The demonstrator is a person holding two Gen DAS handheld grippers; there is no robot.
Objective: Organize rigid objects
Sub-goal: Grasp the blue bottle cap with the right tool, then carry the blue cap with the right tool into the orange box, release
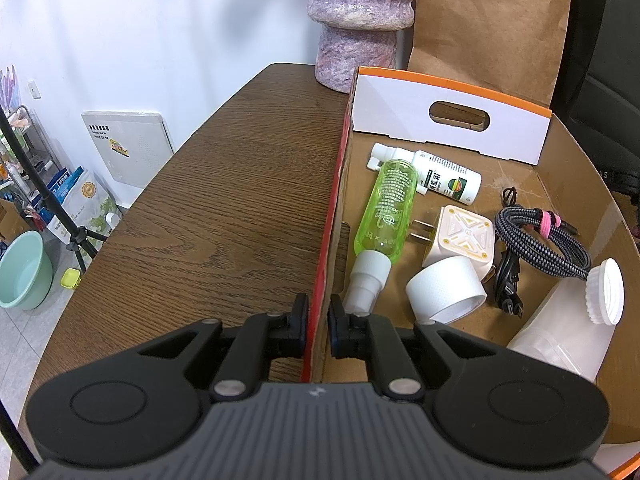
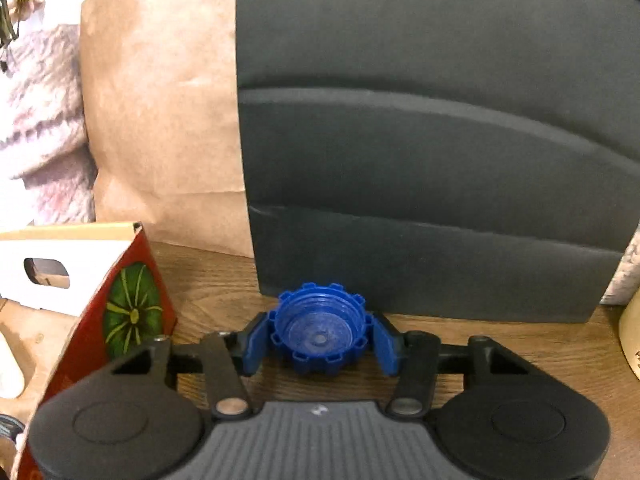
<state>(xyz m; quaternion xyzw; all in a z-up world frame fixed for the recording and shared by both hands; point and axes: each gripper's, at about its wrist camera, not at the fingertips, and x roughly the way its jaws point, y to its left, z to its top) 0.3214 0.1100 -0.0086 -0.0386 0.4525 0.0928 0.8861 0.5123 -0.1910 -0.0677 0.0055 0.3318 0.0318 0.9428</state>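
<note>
My left gripper is shut on the left wall of the cardboard box, one finger outside, one inside. In the box lie a green spray bottle, a white medicine bottle, a white plug adapter, a roll of white tape, a braided cable and a white jar with lid. My right gripper is shut on a blue ridged bottle cap, held open side facing me just above the wooden table. The box corner shows at its left.
A brown paper bag and a black panel stand close behind the cap. A pink marbled vase stands behind the box. The wooden tabletop stretches left of the box. A tripod leg and a basin are on the floor.
</note>
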